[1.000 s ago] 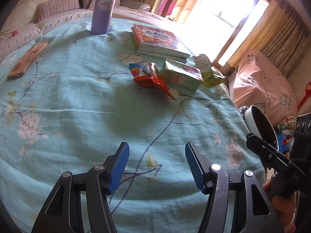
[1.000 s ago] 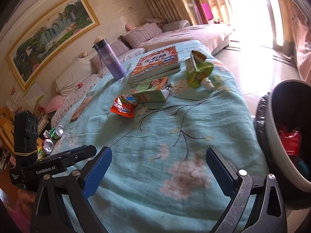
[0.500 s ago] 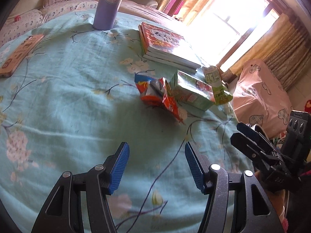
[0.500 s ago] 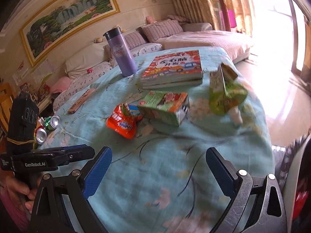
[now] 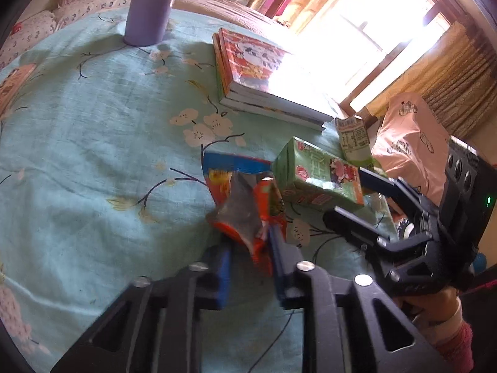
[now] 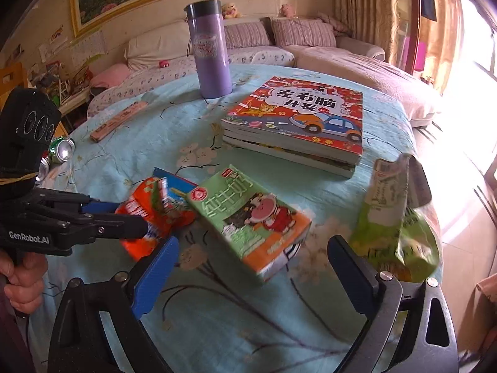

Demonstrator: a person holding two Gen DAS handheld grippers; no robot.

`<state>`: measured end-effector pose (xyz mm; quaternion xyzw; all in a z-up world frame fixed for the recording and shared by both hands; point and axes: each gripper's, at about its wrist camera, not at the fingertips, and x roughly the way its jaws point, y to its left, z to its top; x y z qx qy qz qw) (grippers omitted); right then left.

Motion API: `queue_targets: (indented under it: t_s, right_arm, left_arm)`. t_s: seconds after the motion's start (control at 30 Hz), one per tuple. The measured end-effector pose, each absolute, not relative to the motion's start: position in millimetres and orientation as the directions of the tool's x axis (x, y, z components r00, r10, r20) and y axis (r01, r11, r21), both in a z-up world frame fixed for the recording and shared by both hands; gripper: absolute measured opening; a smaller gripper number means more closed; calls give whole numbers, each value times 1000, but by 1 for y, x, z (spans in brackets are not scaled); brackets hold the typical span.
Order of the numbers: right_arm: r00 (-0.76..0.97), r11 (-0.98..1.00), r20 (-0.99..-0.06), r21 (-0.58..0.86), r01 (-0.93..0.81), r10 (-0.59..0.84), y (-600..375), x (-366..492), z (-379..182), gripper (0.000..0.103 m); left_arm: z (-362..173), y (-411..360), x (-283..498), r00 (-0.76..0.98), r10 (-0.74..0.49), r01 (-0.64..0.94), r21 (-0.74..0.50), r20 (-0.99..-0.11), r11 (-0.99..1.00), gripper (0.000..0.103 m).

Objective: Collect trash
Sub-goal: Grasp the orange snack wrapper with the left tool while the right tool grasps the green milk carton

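Observation:
An orange snack wrapper (image 5: 245,214) (image 6: 149,217) lies crumpled on the teal flowered tablecloth (image 5: 93,143). My left gripper (image 5: 250,264) (image 6: 124,217) is closing on the wrapper's near end, and its pads pinch the foil. A green milk carton (image 5: 316,180) (image 6: 248,217) lies on its side just right of the wrapper. My right gripper (image 6: 253,272) (image 5: 343,192) stands wide open, with the carton's near corner between its fingers and untouched. A squashed green drink pouch (image 6: 388,214) (image 5: 354,136) stands at the table's right edge.
A stack of picture books (image 6: 295,124) and a purple flask (image 6: 211,52) sit behind the trash. A flat wooden box (image 6: 118,119) lies at the far left, drink cans (image 6: 62,149) beyond the edge. A pink bag (image 5: 410,143) stands right of the table.
Both grippers moved forward over the table to the trash. The left jaws narrowed onto the orange wrapper. The right gripper rolled and now brackets the green carton; the bin has left its view.

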<state>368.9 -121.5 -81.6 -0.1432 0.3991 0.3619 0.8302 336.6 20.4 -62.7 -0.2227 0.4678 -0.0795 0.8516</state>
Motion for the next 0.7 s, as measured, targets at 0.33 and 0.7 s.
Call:
queue_targets:
  t_s: [0.33,0.7]
  right_arm:
    - [425,762,-782,97,-640,456,-131,339,-80,60]
    - [472,854,-766,186,-486,436,-162,278,-72,72]
  left_arm:
    - [-50,34,299,555,-370,-10,-451,-745,893,5]
    - [-59,39,277,491,-389,-1,-447,-779,894,11]
